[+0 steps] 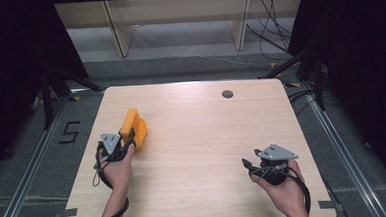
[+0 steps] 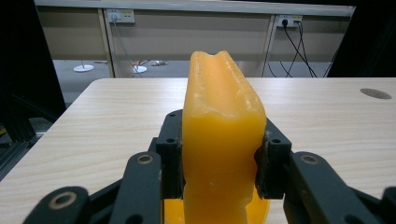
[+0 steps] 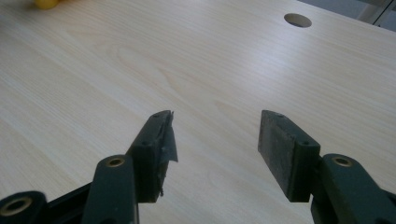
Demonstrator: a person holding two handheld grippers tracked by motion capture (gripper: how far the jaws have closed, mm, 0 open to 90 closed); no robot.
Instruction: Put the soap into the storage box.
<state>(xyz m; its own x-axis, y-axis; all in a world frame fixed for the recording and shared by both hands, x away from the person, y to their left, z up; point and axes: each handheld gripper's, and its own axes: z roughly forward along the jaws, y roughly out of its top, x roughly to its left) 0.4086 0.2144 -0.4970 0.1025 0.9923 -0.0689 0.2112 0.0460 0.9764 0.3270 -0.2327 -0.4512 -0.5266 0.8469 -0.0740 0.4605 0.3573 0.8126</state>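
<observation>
Left gripper (image 2: 218, 161): clamped on orange block (image 2: 219, 140), near desk's (image 1: 207, 138) left edge.
Right gripper (image 3: 215, 135): wide open, empty.
Risk: soft block may slip sideways.

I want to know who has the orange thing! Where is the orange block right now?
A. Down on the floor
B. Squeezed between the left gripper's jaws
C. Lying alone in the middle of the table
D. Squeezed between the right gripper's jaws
B: in the left gripper view the orange block sits pinched between the black jaws of the left gripper, while the right gripper has open jaws with nothing between them.
</observation>
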